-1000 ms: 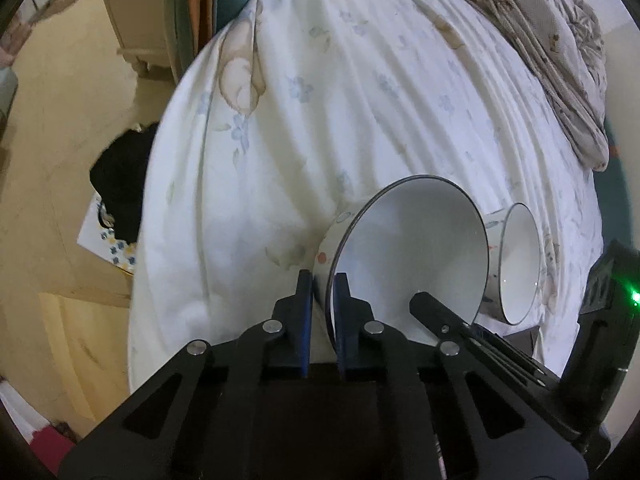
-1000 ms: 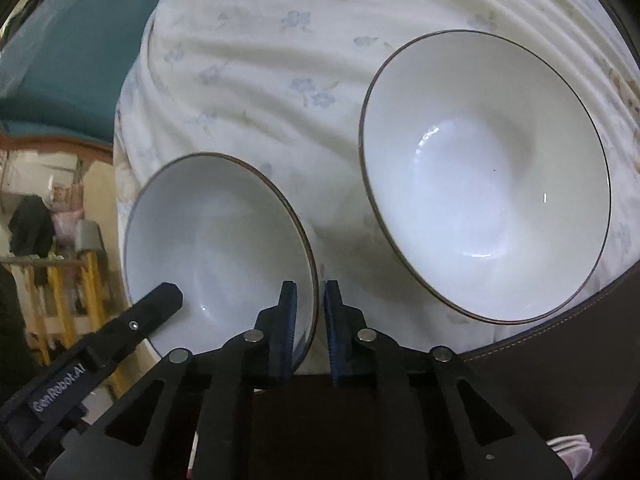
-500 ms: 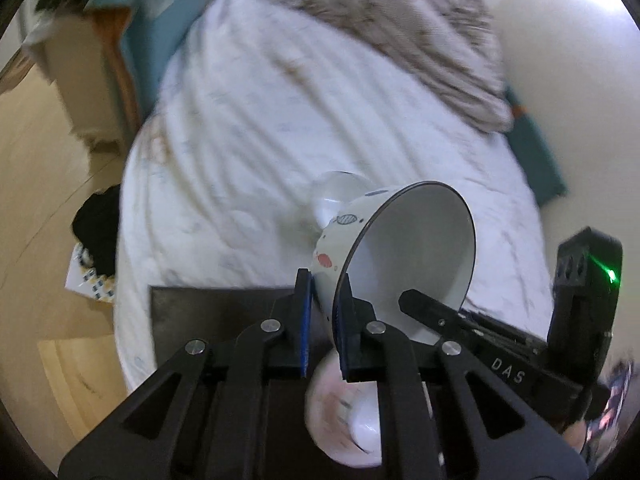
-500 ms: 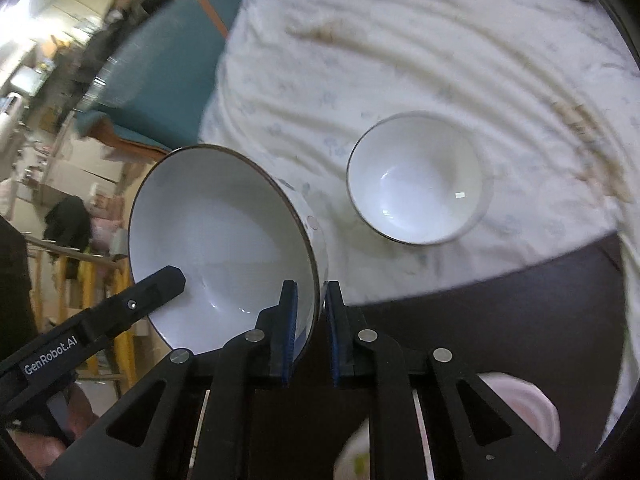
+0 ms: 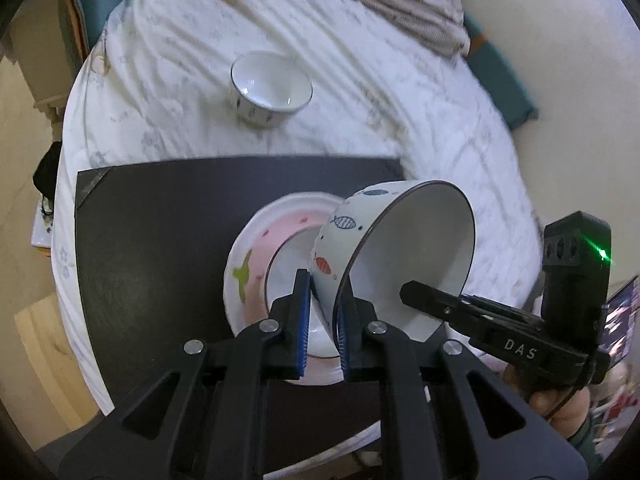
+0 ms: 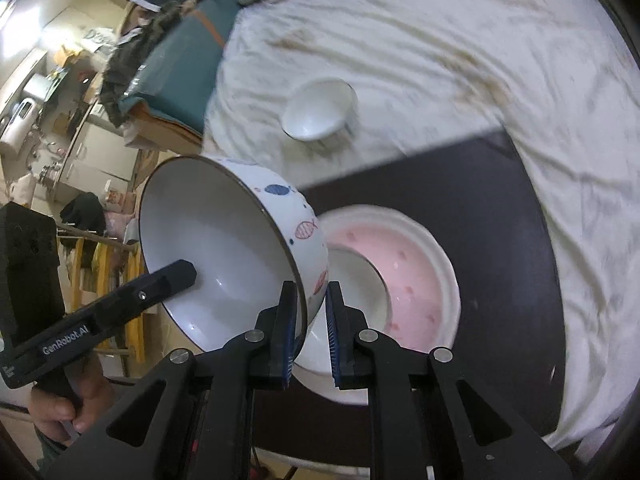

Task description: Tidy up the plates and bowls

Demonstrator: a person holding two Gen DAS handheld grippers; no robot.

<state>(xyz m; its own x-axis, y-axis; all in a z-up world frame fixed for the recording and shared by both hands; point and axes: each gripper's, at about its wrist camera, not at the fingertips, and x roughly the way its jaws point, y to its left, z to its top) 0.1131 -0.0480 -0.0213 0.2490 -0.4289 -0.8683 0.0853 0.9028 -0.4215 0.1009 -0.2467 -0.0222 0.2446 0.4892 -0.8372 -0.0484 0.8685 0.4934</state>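
Where right shows hand (image 6: 60,412), left hides.

Fish-patterned bowl (image 6: 224,248) pinched by the rim in right gripper (image 6: 311,332) — above pink plate (image 6: 412,268).

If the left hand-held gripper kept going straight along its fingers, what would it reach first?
Probably the pink-and-white plate on the dark mat. The left hand-held gripper is shut on the fish-patterned bowl rim and points down at the plate; the gap between them is unclear.
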